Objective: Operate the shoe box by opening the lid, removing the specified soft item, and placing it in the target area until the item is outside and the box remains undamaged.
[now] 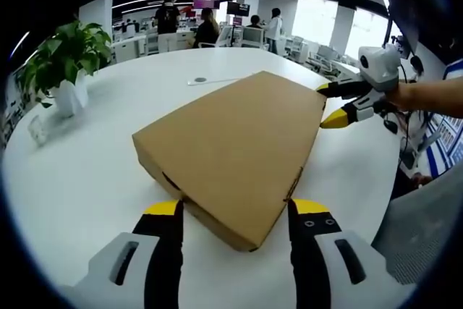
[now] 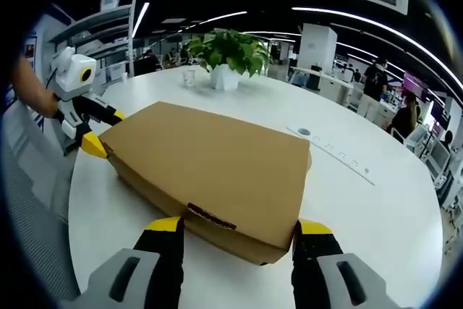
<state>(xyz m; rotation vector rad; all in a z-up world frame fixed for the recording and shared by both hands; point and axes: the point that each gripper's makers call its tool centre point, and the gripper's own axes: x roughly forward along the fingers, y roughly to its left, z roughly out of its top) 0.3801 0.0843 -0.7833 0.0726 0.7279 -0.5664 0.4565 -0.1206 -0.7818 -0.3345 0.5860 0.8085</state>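
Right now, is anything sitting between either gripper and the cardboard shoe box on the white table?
Nothing visible does. The left gripper straddles one corner of the closed shoe box, the right gripper straddles the opposite corner, jaws open. The plant pot and the small cup stand well off on the table.

Shoe box [image 1: 235,153] showing plain tan-brown cardboard, no print, w/ a dark slot on its front edge. Table [image 1: 94,179] looking white. Left gripper [image 1: 236,211] & right gripper [image 2: 236,229] both wearing black jaws w/ yellow tips on grey-white bodies. Plant [image 1: 66,52] showing green leaves in a white pot.
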